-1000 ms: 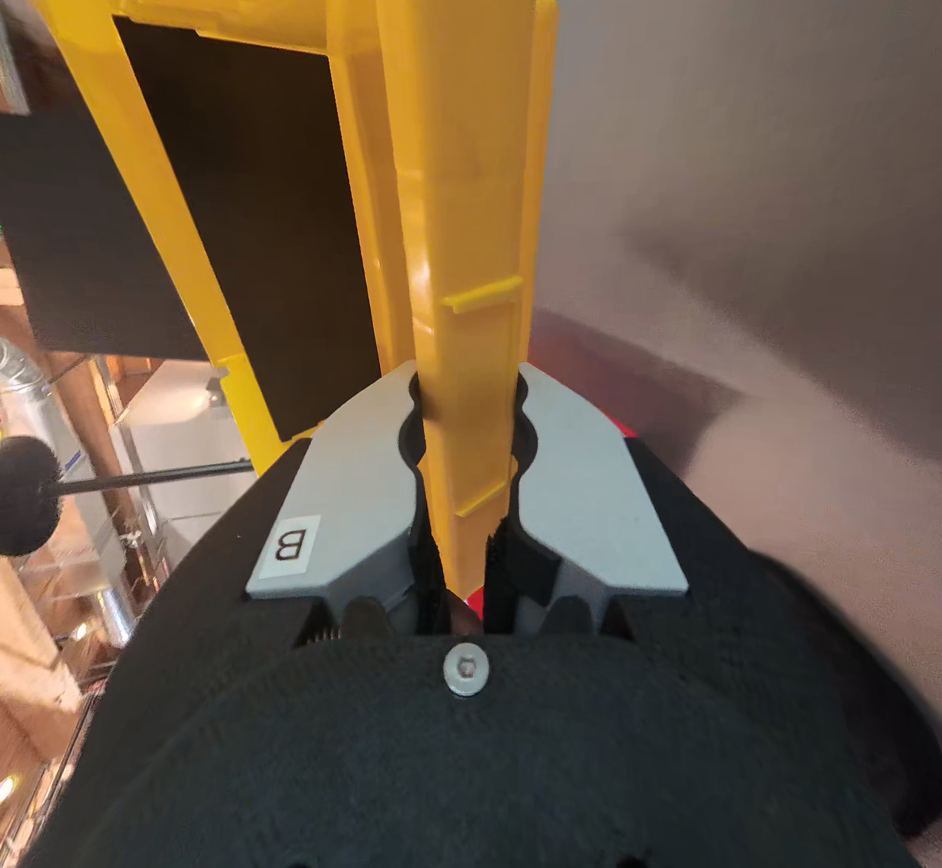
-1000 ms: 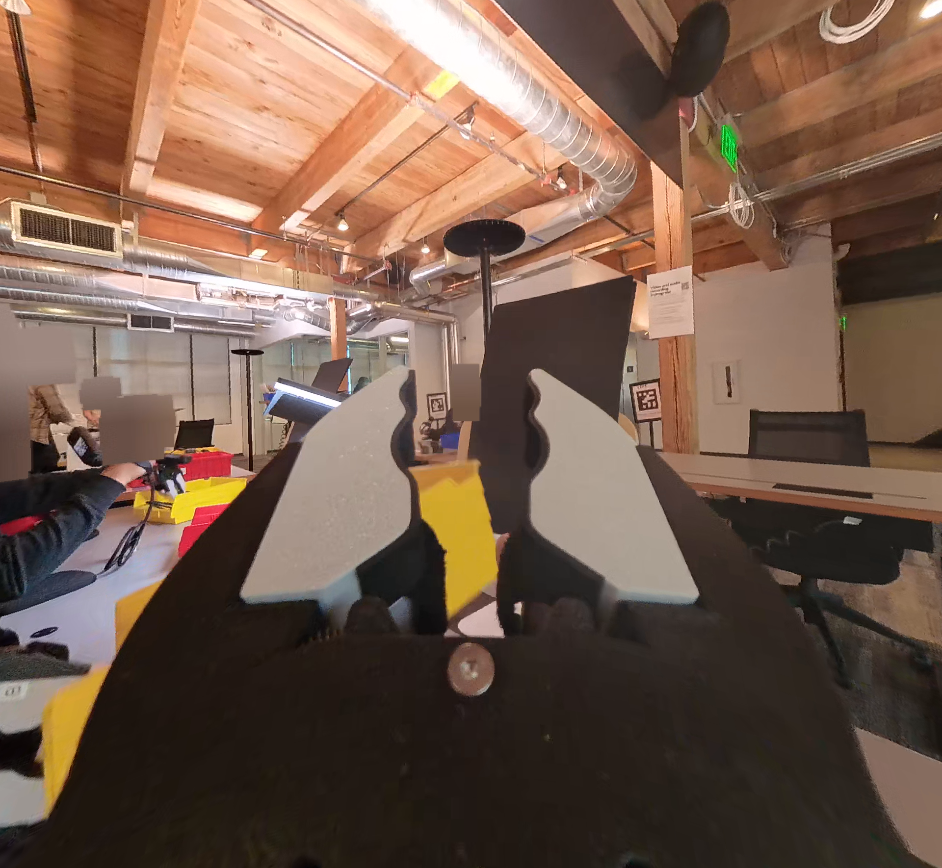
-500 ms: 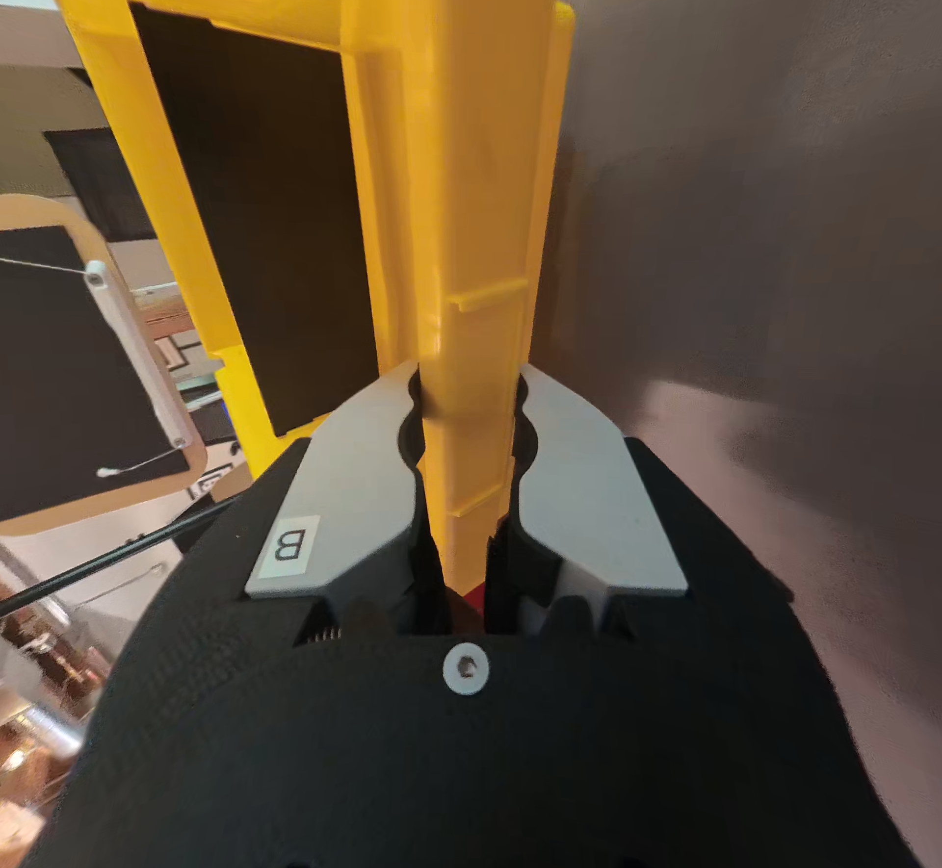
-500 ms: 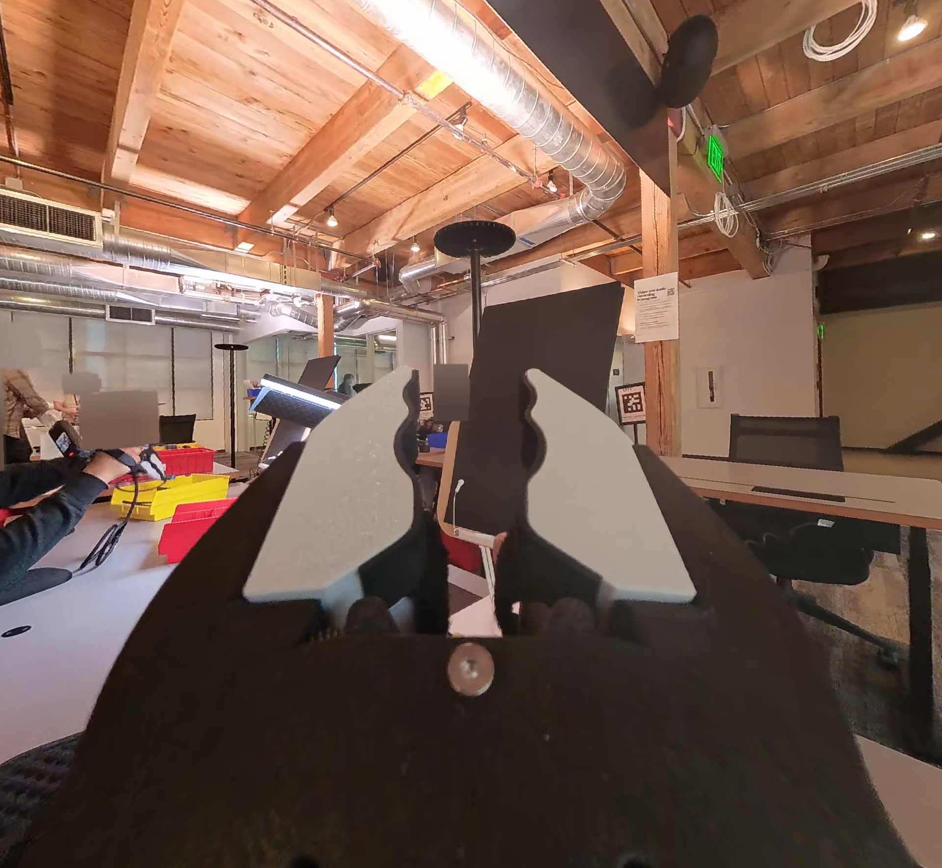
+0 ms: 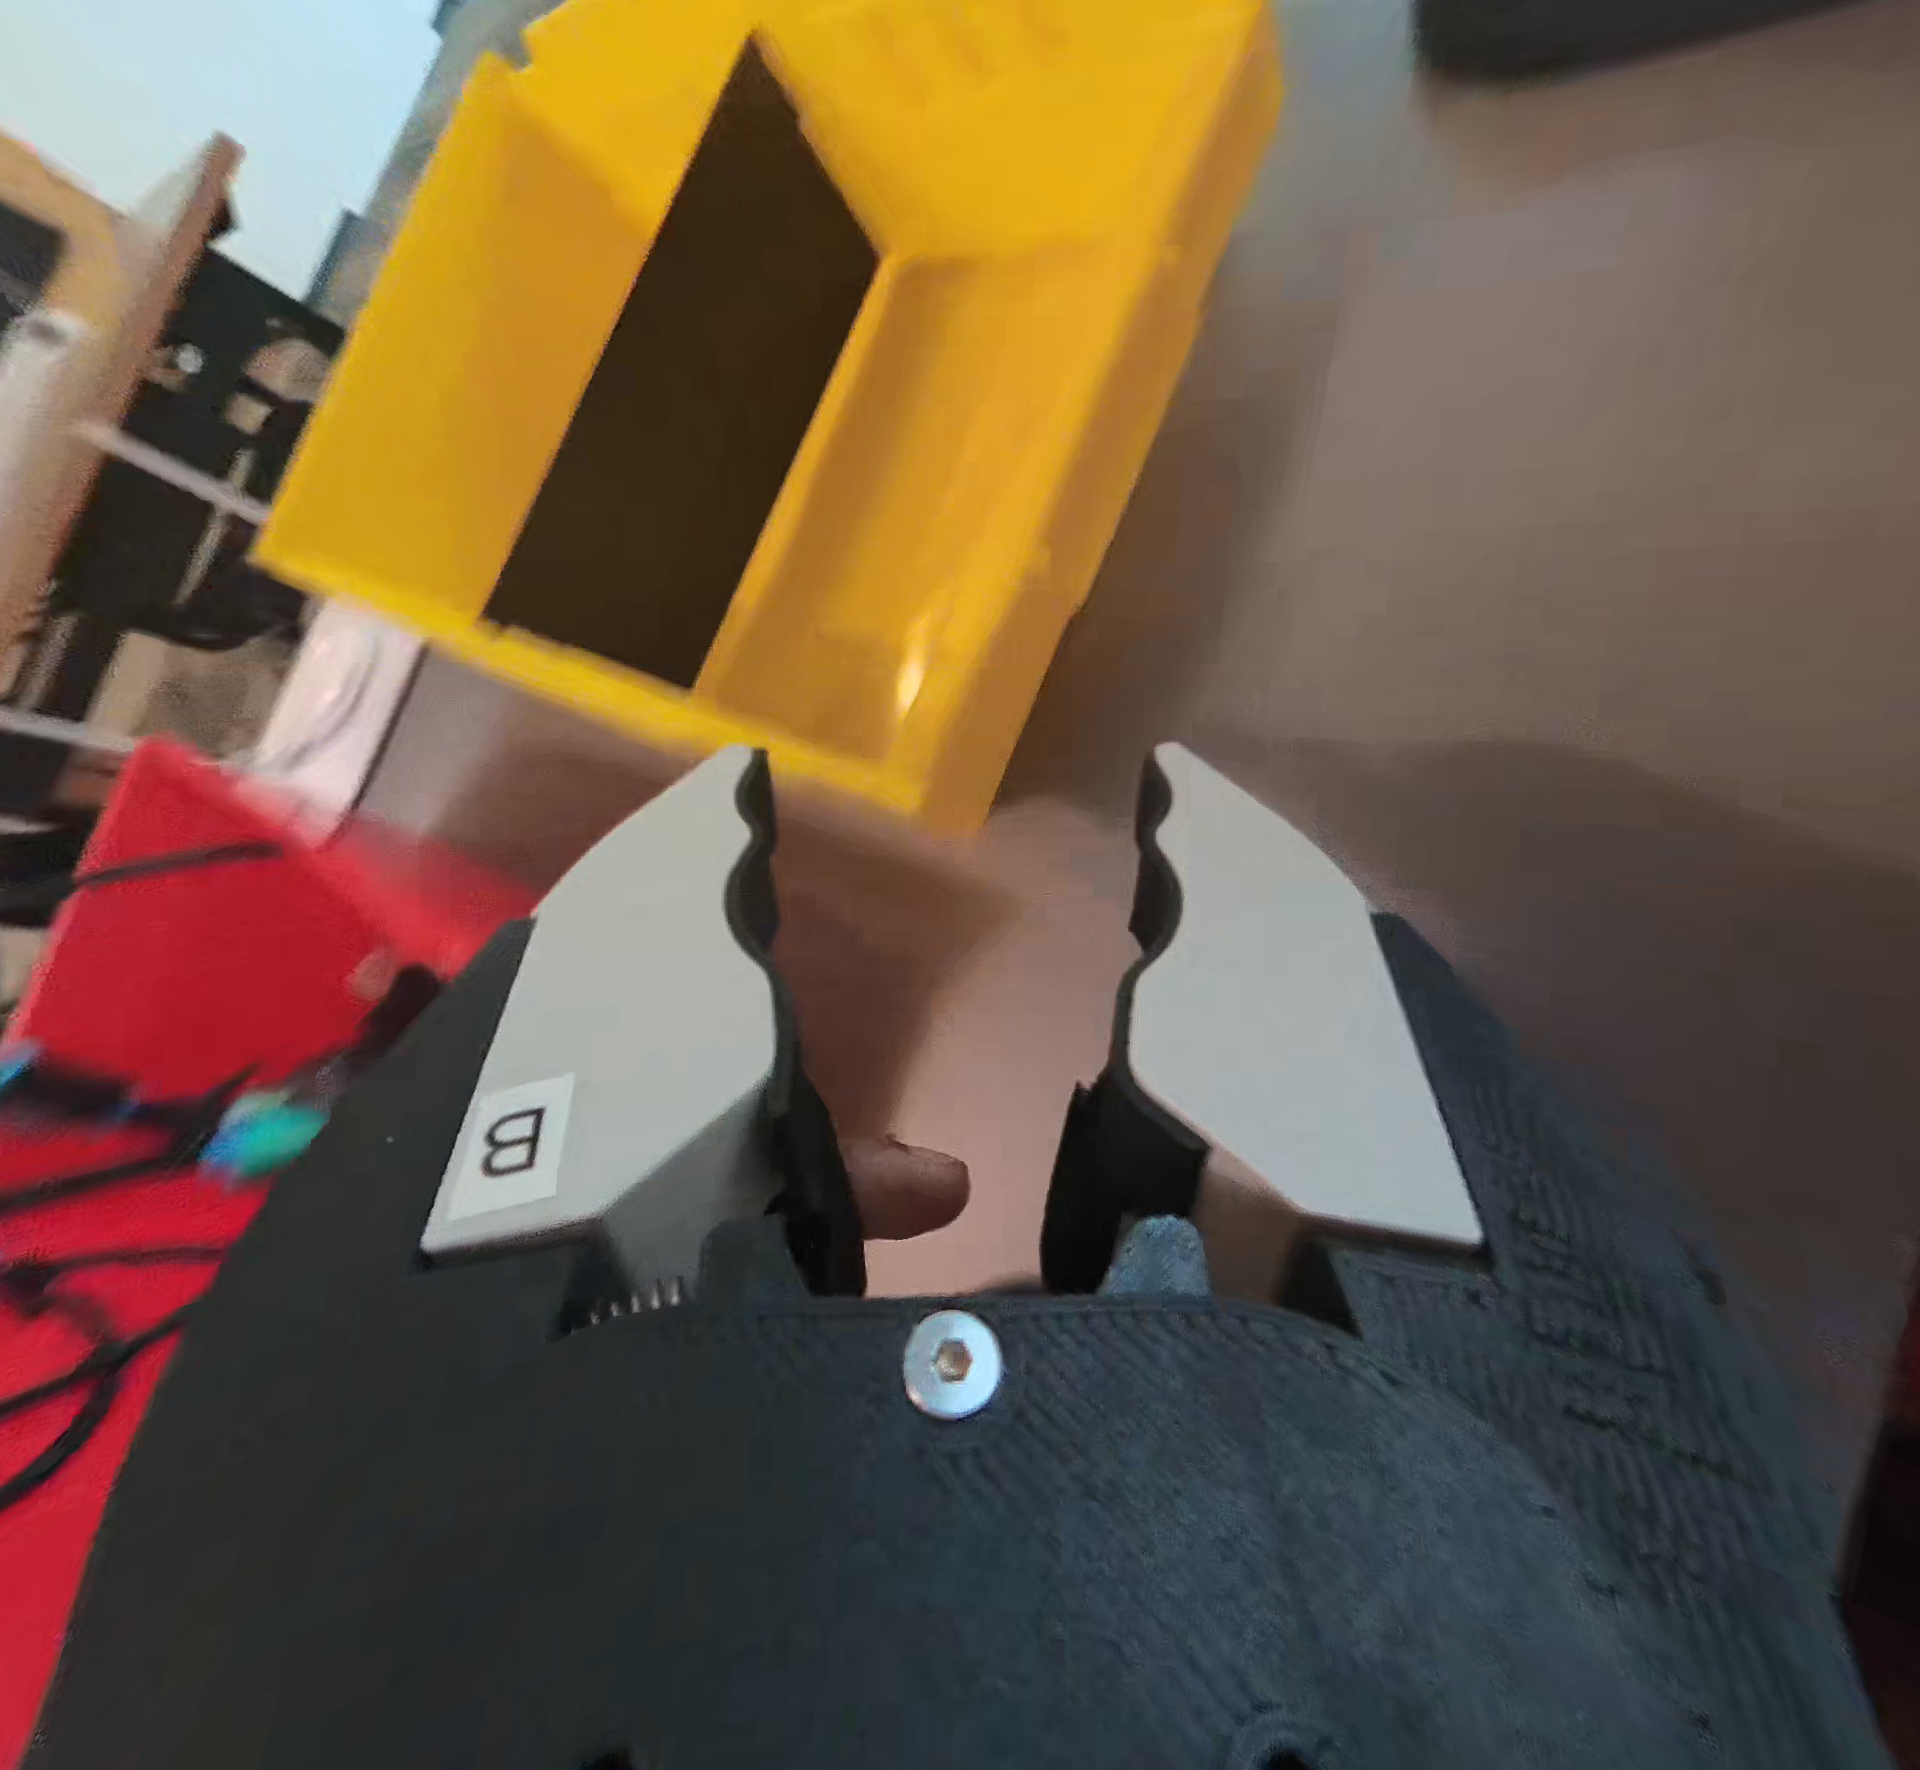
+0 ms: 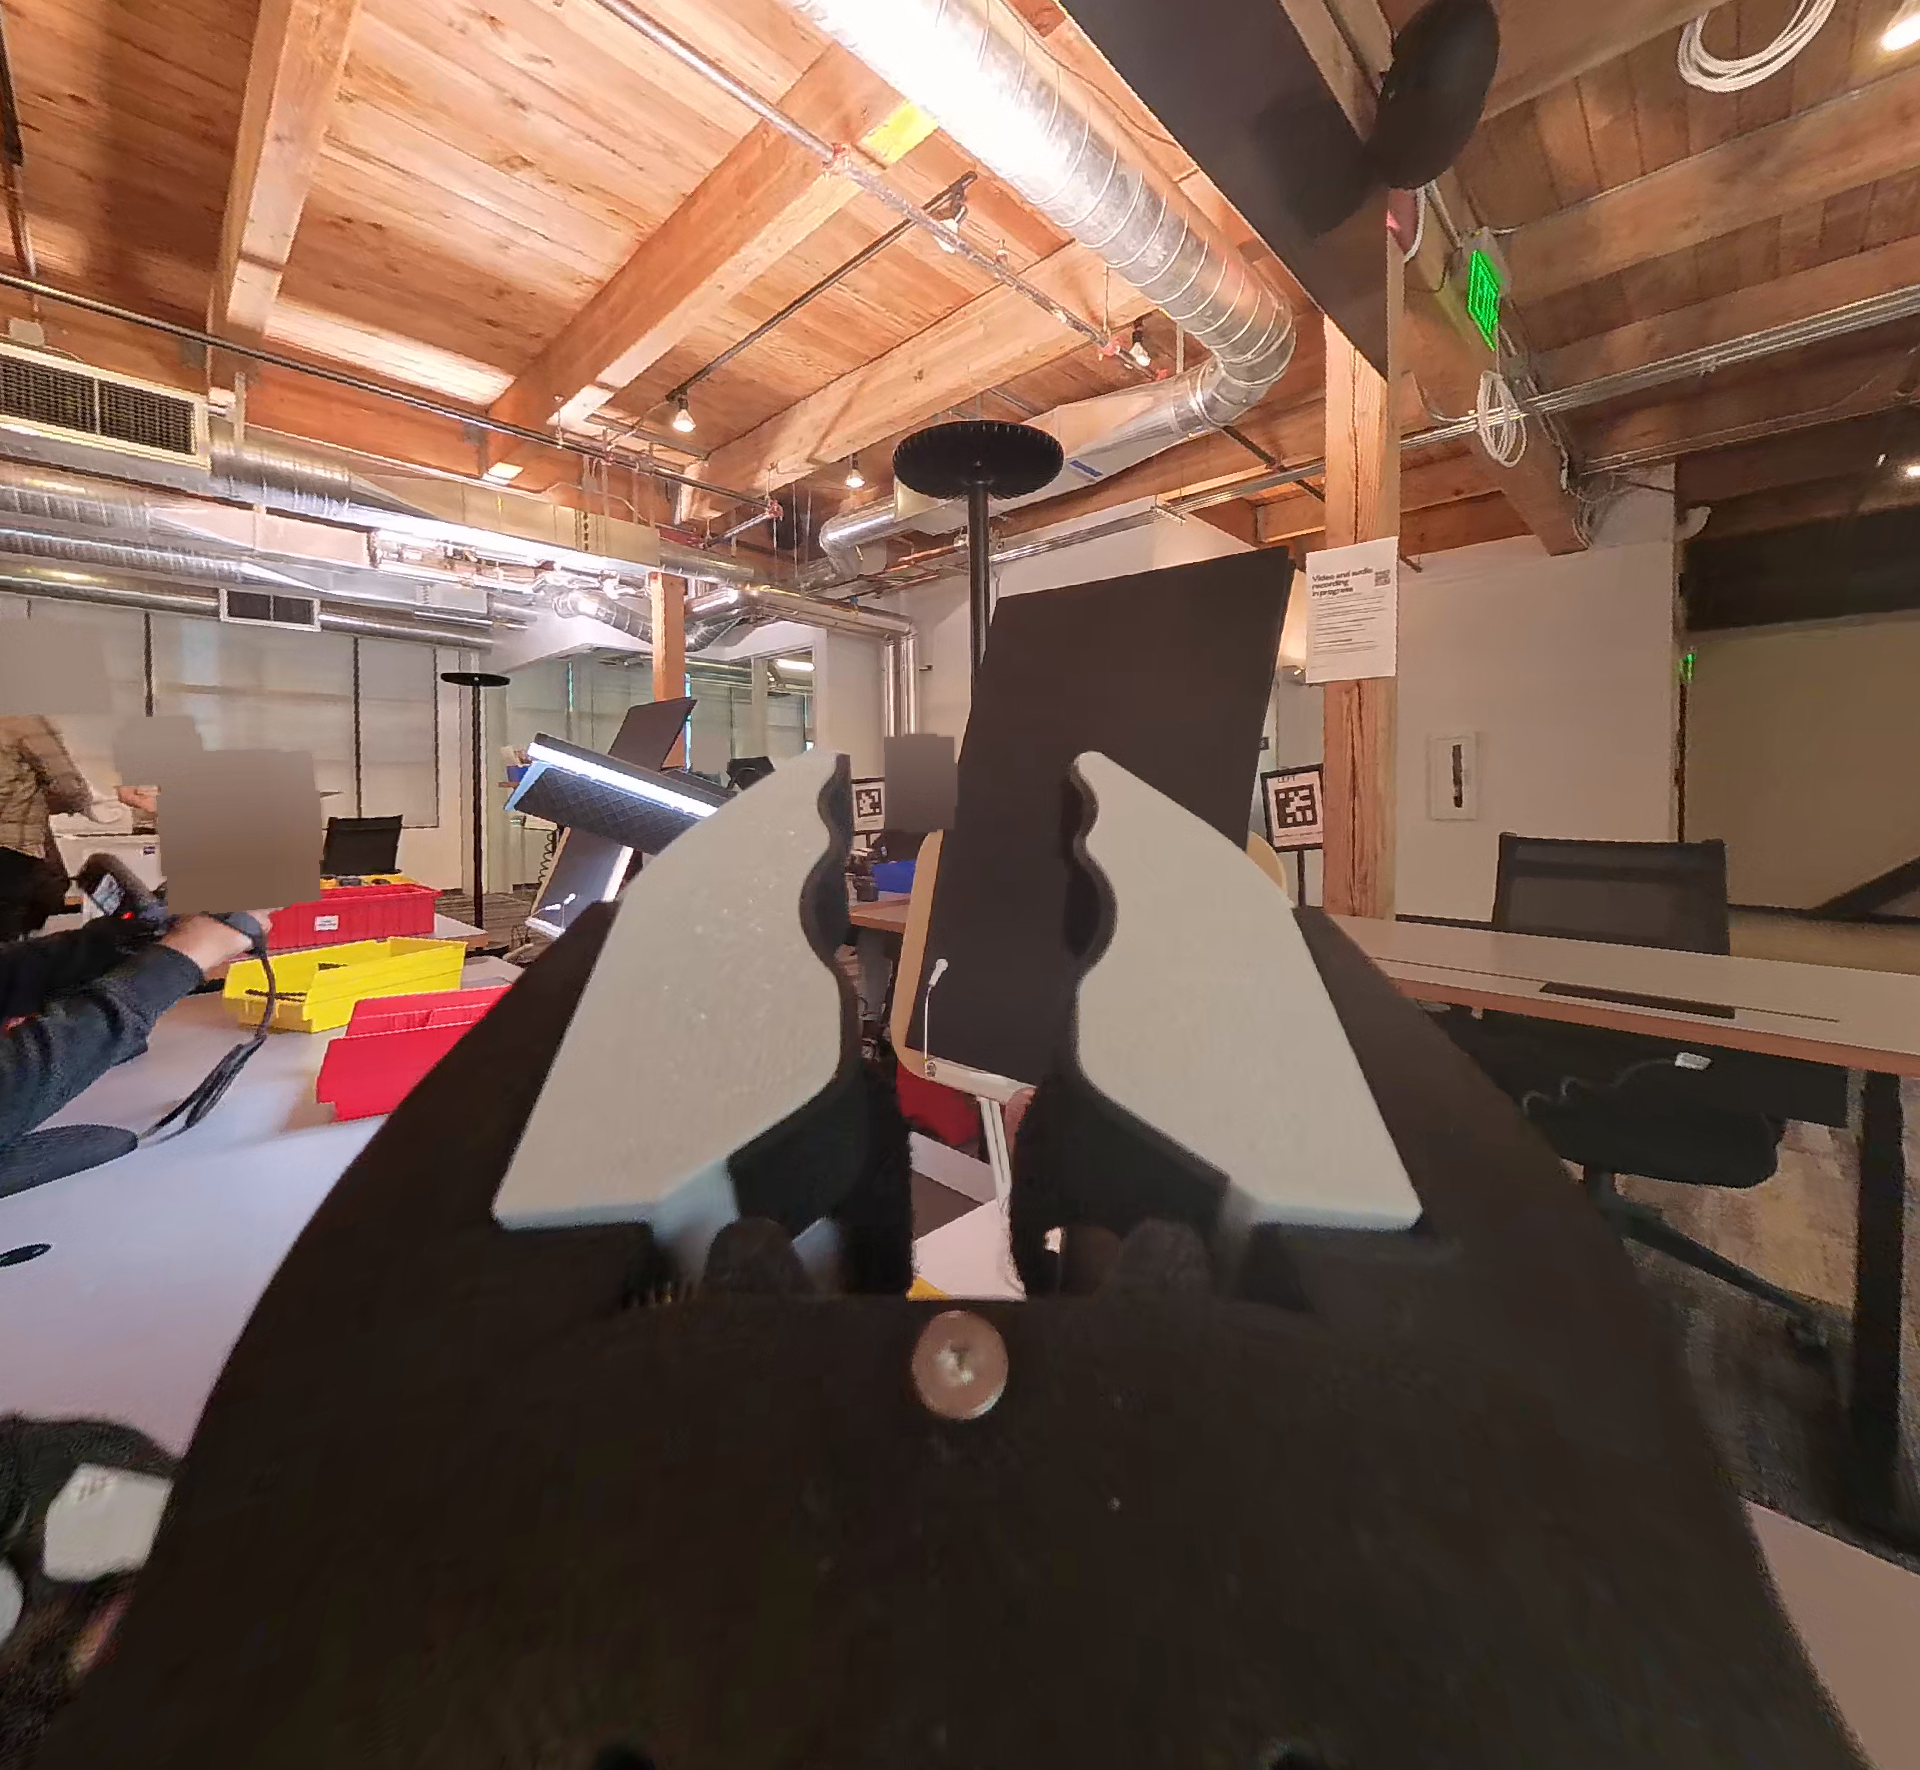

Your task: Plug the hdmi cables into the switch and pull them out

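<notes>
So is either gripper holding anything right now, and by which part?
Nothing. The left gripper is open, the yellow bin lying beyond it; the right gripper is open and empty.

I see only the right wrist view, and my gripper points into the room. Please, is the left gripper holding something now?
Observer: No. The left gripper is open and empty. A yellow bin sits ahead of its fingertips, not between them.
Operator: Are there cables near it?
Observer: Yes. Dark cables lie in a red bin on the left gripper's left side.
Operator: And the switch, do you see it?
Observer: I cannot find it. The left wrist view is blurred, and to the right of the yellow bin only the brown table shows.
</notes>
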A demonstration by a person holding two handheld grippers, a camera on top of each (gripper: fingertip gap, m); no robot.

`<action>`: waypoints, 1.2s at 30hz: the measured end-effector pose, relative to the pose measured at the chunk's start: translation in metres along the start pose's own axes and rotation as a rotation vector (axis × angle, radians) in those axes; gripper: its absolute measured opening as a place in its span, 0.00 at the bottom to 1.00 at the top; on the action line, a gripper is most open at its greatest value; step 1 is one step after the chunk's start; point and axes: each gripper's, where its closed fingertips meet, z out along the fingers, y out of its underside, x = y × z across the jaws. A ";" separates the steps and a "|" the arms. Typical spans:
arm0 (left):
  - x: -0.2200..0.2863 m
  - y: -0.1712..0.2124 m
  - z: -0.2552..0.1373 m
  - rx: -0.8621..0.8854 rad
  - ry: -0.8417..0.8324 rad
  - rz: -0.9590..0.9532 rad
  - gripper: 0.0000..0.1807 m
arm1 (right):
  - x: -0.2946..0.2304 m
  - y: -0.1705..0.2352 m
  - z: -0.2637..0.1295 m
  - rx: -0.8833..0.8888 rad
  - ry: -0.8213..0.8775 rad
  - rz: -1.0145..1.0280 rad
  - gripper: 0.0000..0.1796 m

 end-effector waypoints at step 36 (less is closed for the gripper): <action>-0.118 0.264 -0.113 -0.558 -0.139 -0.036 0.22 | -0.008 0.017 0.013 -0.038 -0.036 -0.013 0.22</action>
